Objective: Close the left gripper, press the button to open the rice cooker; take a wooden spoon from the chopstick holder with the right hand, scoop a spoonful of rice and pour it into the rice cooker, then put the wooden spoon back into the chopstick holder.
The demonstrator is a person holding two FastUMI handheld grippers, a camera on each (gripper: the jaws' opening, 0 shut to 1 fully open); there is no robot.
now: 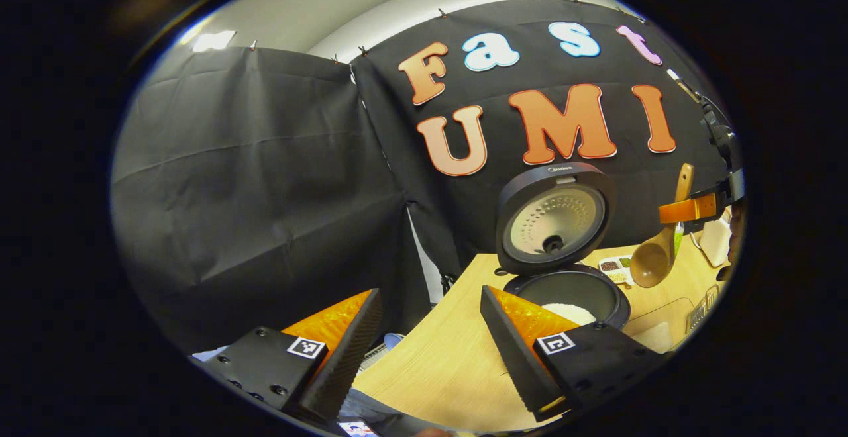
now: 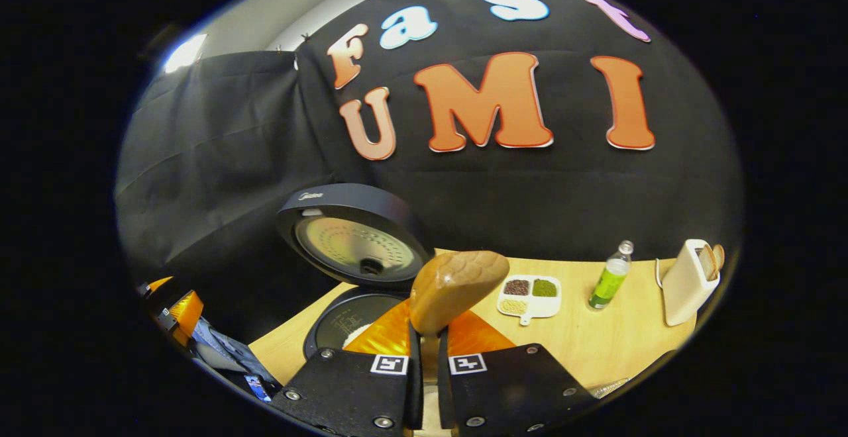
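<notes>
Left claw (image 1: 430, 344) is released, its two fingers spread wide and empty, held low near the desk's (image 1: 437, 371) near edge and aimed toward the rice cooker (image 1: 563, 291). In the left gripper view the cooker's lid (image 1: 553, 218) stands fully up, and white rice (image 1: 570, 312) lies in the pot. Beyond it, toward the desk's far right edge, the right claw (image 1: 692, 210) grips the wooden spoon (image 1: 656, 251) by its handle, bowl hanging down and apparently empty.

In the right gripper view, the right claw (image 2: 427, 367) is clenched on the spoon's handle, the bowl (image 2: 457, 285) rising just ahead of the fingers. It is raised above the desk, pointing across at the back edge, where a divided dish of grains (image 2: 530, 294), a green bottle (image 2: 609, 285) and a toaster (image 2: 689, 281) stand.

The chopstick holder's place I cannot tell. The narrow grip is the risk: the spoon could swivel and miss the holder on the way back.
</notes>
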